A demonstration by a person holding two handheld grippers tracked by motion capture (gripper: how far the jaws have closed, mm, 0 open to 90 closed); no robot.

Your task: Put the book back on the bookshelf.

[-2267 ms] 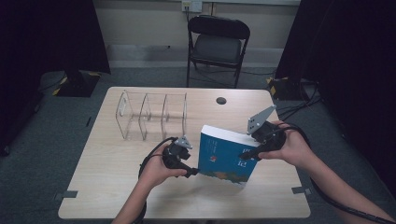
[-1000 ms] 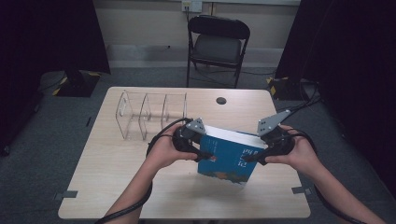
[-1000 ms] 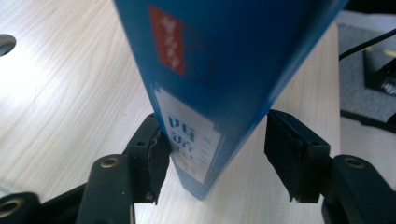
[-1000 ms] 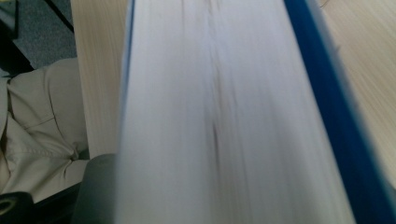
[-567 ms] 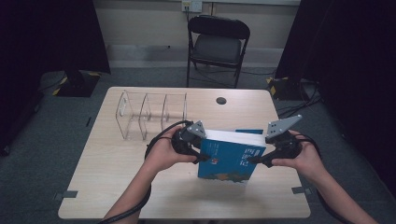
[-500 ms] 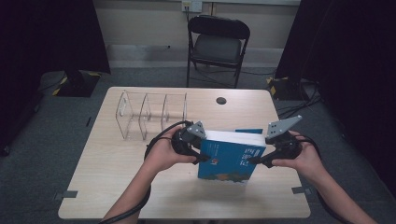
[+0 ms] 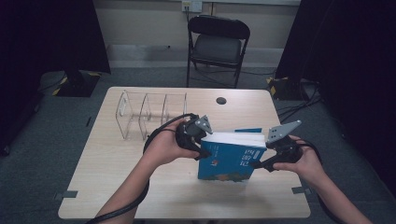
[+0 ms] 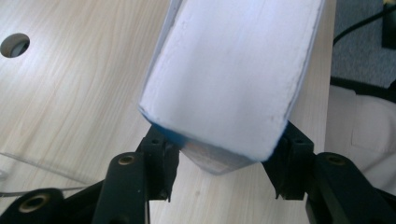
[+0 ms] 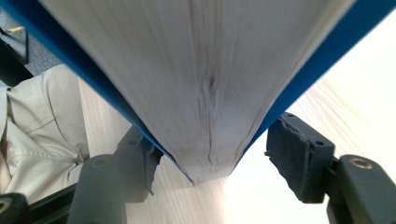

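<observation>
**One blue book held upright between two grippers on a wooden table**

We see one pale wooden table (image 7: 116, 186); its near edge is cut off at the bottom of the high view, and the book hides part of its middle. Behind it stands one black folding chair (image 7: 218, 44), with its feet lost behind the tabletop. Dark curtains on both sides swallow whatever is at the room's edges.

On the far left of the table sits one clear rack (image 7: 149, 112). We count about three dividers, though its transparent walls are hard to trace.

One thick blue book (image 7: 229, 161) stands upright near the table's middle, page edges on top. The small print and picture on its cover are too fine for us to read. A strip of blue shows behind its top edge, and we cannot tell what it belongs to.

There are two grippers. The left gripper (image 7: 201, 150) has its jaws clamped on the book's left end, both pads pressing the covers. The right gripper (image 7: 256, 164) sits at the book's right end: one pad touches a cover, the other stands slightly clear, so its jaws are apart around the book. The book blocks most of each gripper view.
</observation>
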